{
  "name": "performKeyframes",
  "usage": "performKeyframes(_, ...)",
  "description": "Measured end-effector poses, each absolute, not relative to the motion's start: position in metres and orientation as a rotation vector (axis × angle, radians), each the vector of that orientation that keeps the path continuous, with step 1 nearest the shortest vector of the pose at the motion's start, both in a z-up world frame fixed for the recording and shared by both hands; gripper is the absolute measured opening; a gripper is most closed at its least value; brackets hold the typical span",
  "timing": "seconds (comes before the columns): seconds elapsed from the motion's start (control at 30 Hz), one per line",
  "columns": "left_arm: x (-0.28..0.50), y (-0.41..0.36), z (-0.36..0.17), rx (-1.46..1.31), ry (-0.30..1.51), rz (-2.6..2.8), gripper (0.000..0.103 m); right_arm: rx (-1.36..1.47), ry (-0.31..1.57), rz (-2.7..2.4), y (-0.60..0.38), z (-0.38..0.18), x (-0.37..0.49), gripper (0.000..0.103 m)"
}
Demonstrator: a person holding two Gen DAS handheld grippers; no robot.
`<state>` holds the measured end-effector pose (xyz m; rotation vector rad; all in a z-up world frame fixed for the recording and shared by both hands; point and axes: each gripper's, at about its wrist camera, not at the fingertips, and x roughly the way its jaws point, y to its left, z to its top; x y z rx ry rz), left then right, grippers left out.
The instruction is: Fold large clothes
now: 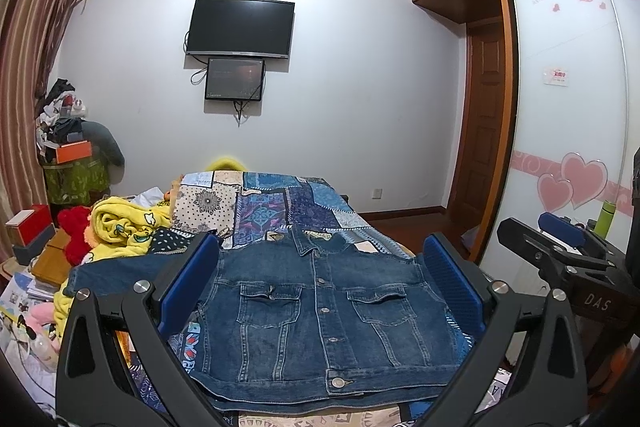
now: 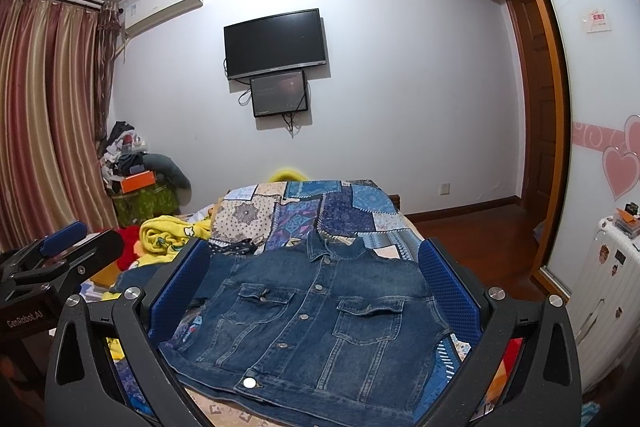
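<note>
Both grippers — left [image 1: 320,291], right [image 2: 316,291] — spread, empty; jacket [image 1: 320,311] ahead. Stiff denim may slip a shallow pinch — fold skews.

Dark blue denim jacket [image 1: 320,311] on blue patchwork quilt [image 1: 280,203] (paisley, floral squares); yellow blanket [image 1: 124,227].

denim jacket [image 1: 320,311] hem cut off by frame, wardrobe sticker [image 1: 557,77] text unreadable
</note>
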<state>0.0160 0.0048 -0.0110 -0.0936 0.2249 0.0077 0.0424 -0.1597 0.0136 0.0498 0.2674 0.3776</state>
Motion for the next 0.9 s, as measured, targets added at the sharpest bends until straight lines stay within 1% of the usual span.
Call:
performKeyframes(0.3, 0.029, 0.017, -0.016, -0.11, 0.236, 0.01, 0.103, 0.03, 0.293, 0.377, -0.15, 0.009, 0.055, 0.103)
performKeyframes(0.57, 0.064, 0.048, -0.026, -0.133, 0.265, 0.034, 0.103, 0.004, 0.338, 0.375, -0.133, 0.001, 0.086, 0.103)
performKeyframes(0.73, 0.1, 0.079, -0.043, -0.126, 0.325, 0.103, 0.103, 0.002, 0.382, 0.379, -0.123, -0.011, 0.114, 0.103)
performKeyframes(0.9, 0.145, 0.121, -0.07, -0.133, 0.45, 0.149, 0.103, 0.025, 0.479, 0.421, -0.113, -0.034, 0.152, 0.103)
